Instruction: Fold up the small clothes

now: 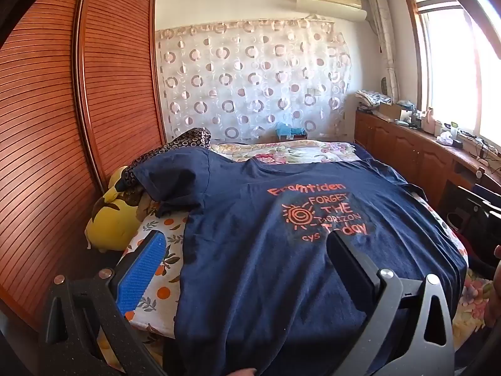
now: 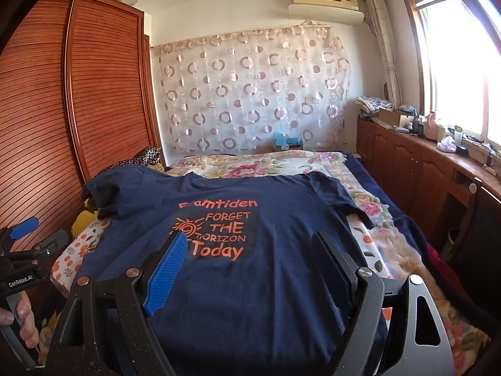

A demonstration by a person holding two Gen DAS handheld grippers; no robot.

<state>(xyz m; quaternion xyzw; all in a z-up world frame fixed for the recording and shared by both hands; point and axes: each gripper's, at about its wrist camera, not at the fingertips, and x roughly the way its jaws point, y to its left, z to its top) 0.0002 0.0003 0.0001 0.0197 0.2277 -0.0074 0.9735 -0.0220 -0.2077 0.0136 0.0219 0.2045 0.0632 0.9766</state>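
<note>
A navy T-shirt with orange lettering lies spread flat on the bed, collar at the far end; it also shows in the right wrist view. Its left sleeve is bunched over a pillow. My left gripper is open and empty, held above the shirt's lower left part, its left finger over the bedsheet. My right gripper is open and empty above the shirt's lower middle, just below the print. The left gripper also shows at the left edge of the right wrist view.
The bed has a floral and orange-print sheet. A yellow plush toy lies at the left by a louvred wooden wardrobe. A low wooden cabinet with clutter runs along the window on the right. A patterned curtain hangs behind.
</note>
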